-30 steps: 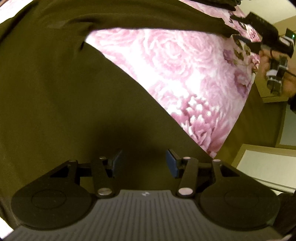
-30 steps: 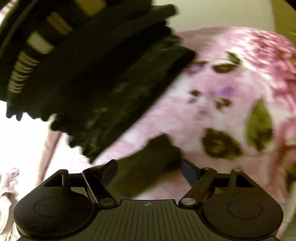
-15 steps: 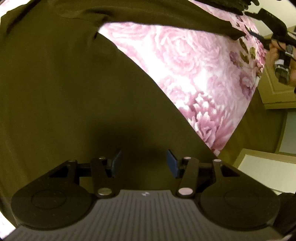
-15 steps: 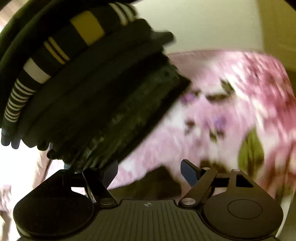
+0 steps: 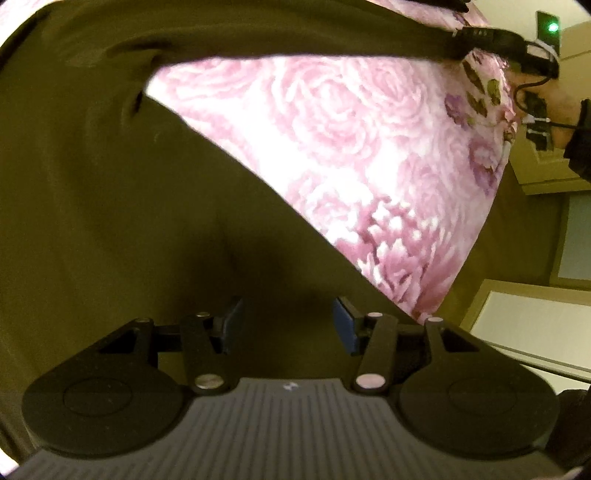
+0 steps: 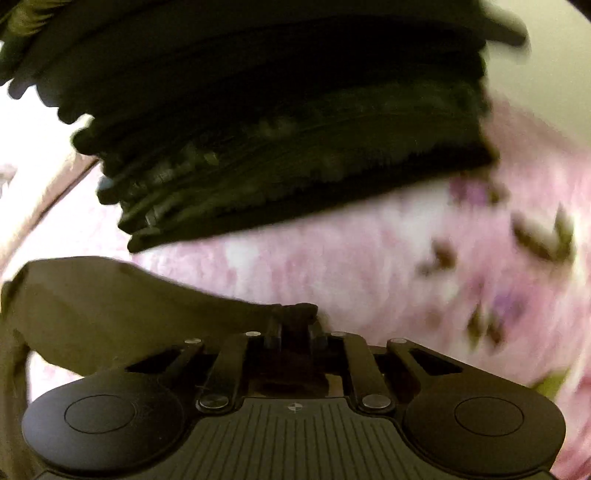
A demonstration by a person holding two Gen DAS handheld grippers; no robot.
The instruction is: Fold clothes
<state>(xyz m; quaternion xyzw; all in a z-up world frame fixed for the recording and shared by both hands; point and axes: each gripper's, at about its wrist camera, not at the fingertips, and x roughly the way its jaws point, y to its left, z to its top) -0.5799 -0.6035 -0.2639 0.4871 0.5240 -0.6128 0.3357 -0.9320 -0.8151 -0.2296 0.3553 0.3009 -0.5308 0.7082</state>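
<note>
A dark olive garment (image 5: pixel 110 192) lies spread on the pink floral bed cover (image 5: pixel 351 147). My left gripper (image 5: pixel 288 325) is open, its blue pads apart just above the garment's body near the lower edge. One sleeve stretches along the top of the left wrist view to my right gripper (image 5: pixel 480 35). In the right wrist view my right gripper (image 6: pixel 293 332) is shut on the sleeve end (image 6: pixel 110 306), which trails off to the left.
A stack of folded dark clothes (image 6: pixel 277 129) sits on the bed cover (image 6: pixel 369 258) just beyond the right gripper. The bed's edge runs at the right in the left wrist view, with wooden furniture (image 5: pixel 535 310) and floor beyond.
My right gripper went from open to shut on the sleeve end and moved closer to the clothes stack. My left gripper stayed open over the garment.
</note>
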